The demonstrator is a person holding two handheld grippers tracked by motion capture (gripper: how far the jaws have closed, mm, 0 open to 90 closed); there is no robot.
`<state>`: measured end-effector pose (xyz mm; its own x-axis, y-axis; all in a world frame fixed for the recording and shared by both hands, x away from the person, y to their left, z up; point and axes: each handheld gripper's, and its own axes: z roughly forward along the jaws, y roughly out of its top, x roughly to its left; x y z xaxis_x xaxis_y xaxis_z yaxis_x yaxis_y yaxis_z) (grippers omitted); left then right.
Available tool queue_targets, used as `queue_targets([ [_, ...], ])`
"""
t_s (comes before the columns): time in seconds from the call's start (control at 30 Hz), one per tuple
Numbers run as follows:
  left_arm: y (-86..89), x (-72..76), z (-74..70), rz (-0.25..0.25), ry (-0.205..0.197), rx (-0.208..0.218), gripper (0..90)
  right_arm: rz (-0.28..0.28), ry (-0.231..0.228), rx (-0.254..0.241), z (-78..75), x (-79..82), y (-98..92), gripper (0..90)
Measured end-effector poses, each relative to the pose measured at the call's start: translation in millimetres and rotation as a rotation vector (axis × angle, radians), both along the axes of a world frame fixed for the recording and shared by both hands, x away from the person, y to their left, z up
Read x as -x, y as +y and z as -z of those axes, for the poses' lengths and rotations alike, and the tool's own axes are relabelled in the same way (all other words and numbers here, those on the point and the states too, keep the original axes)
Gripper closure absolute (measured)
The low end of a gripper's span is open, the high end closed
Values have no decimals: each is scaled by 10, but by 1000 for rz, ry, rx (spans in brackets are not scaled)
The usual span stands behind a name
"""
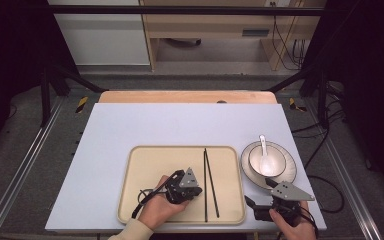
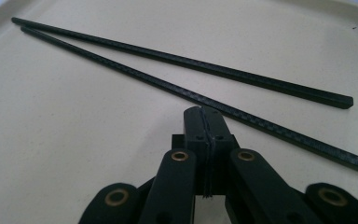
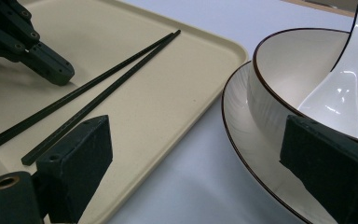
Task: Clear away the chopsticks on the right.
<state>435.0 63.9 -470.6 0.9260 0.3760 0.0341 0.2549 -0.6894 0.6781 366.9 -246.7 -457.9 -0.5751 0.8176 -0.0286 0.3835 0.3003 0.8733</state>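
We start at the left tongs, which sit over the beige tray with their two black jaws pressed flat together and nothing between them; in the left gripper view the jaw tips meet along a thin seam, just short of the nearer chopstick. The left hand grips the body of that tool from below, a pale sleeve cuff at the wrist. The right tongs hover above the tabletop at its near right corner, jaws spread wide and empty; in the right gripper view one jaw hangs over the tray's edge and the other over the plate's rim. The right hand holds them from the bottom edge.

Moving outward, we find a pair of black chopsticks lying on the right part of the tray, close together at the far end and fanning slightly apart toward us. In the left gripper view the chopsticks run diagonally across the tray surface. To the right of the tray, a plate with a dark rim rests on the light tabletop, carrying a bowl, and a white spoon lies in the bowl with its handle pointing away from us.
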Motion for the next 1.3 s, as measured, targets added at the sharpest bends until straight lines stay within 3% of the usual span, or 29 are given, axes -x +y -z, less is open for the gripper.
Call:
queue_targets([
  [0.3, -135, -63, 6, 9, -5, 4, 899, -1, 1, 1, 2, 0, 1, 91],
  [0.43, -203, -155, -2, -3, -17, -9, 899, -2, 1, 1, 2, -1, 0, 91],
  [0.73, -304, -385, 13, -41, -11, 13, 899, -4, 2, -3, 3, 0, -4, 91],
  [0.93, -352, -386, 14, -24, -23, 17, 899, -3, -2, -2, 1, 0, -10, 91],
  [1.0, -324, -393, -12, -29, -22, 47, 899, -4, -11, -4, -4, 3, -11, 91],
  [1.1, -231, -405, -108, -31, -54, 80, 899, -12, -34, -10, -13, 7, -18, 90],
  [1.17, -147, -405, -180, -40, -64, 125, 898, -21, -56, -26, -18, 5, -27, 90],
  [1.3, 109, -357, -340, -35, -118, 153, 874, -27, -109, -69, -24, -9, -72, 97],
])
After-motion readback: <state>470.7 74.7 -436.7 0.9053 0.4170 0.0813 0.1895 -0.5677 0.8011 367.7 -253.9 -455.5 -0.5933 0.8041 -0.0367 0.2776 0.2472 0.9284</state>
